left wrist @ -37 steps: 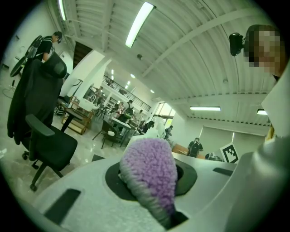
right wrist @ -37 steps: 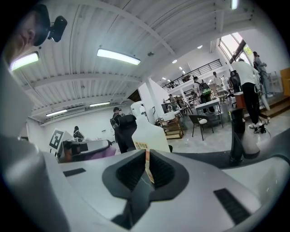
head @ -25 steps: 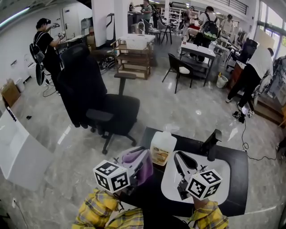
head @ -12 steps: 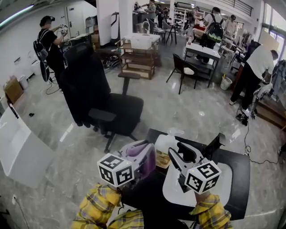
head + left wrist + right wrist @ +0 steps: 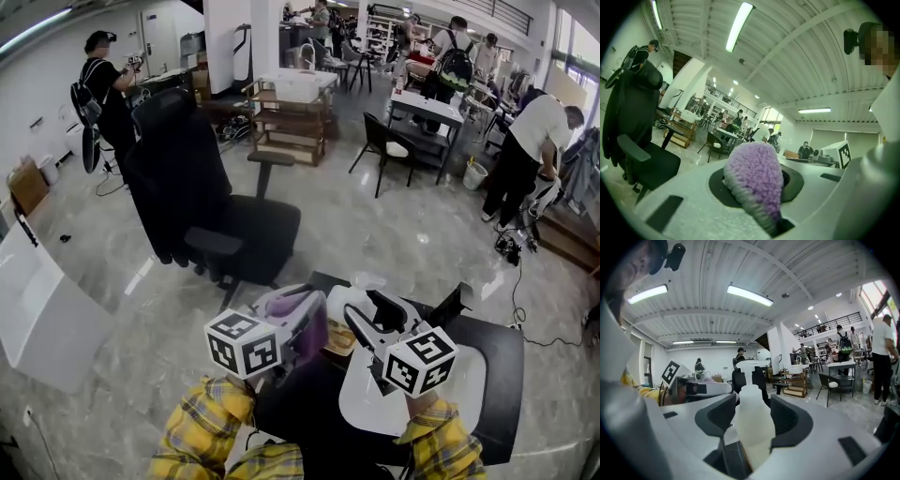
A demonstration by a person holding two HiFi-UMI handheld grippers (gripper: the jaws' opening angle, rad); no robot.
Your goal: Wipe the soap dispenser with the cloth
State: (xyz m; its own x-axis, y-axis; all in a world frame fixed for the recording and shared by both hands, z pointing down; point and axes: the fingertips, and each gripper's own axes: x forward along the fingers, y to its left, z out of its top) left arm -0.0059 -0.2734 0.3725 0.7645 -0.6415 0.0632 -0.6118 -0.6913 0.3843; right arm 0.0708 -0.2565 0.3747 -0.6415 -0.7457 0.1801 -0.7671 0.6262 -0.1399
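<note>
Right gripper (image 5: pixel 753 404) jaws have just been opening, now wide around soap dispenser (image 5: pixel 753 430), unclamped. Left gripper (image 5: pixel 757 183) pinches cloth (image 5: pixel 752 161). Likely pre-wipe: clamp dispenser, bring cloth in.

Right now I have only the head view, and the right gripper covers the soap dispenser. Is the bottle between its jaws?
Observer: Yes. In the right gripper view the soap dispenser stands upright between the jaws of the right gripper. They have just been opening, and I see no firm squeeze on it.
Operator: And the cloth?
Observer: The left gripper view shows the purple cloth pinched in the left gripper, bunched up ahead of the jaws.
Operator: Is the pump clear?
Observer: The pump head rises above the jaws with nothing touching it.
</note>
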